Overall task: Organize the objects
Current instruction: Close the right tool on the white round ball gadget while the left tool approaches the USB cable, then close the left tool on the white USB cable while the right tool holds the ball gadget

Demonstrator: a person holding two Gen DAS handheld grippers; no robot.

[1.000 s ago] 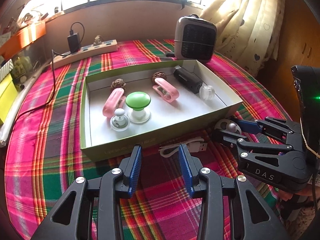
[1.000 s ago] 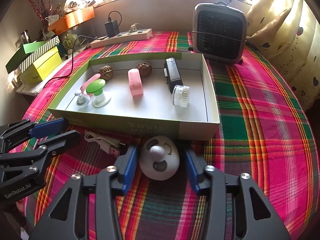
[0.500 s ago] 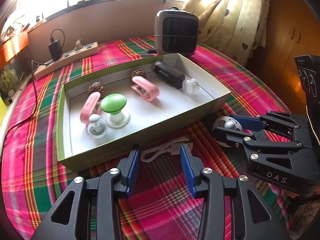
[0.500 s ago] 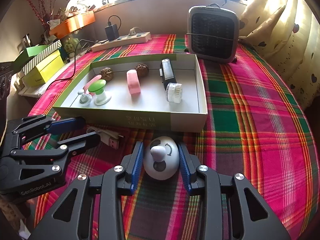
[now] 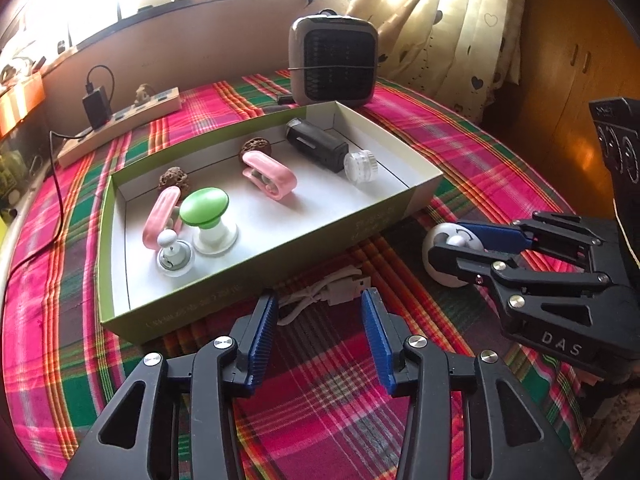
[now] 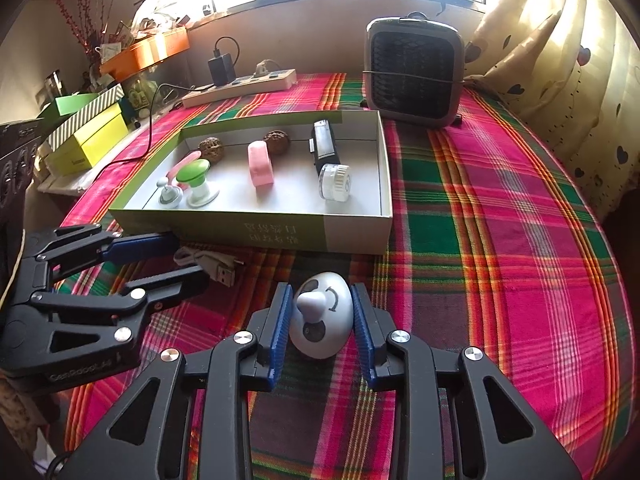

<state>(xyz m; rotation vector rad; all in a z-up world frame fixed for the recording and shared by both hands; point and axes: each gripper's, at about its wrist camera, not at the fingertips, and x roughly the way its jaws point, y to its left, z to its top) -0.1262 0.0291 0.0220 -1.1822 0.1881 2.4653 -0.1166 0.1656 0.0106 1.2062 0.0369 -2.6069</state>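
The right gripper has just been closing and pinches the white knob, just before the box; the left gripper, spread and just been opening, faces the cable.

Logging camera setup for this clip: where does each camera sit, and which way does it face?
Left wrist: on the left gripper, looking forward and down at the white USB cable and green box; the right gripper shows at its right.
Right wrist: on the right gripper, whose jaws have just been closing around the white egg-shaped gadget; the left gripper shows at its left.
Shared: box, cable, gadget, heater, plaid tablecloth.
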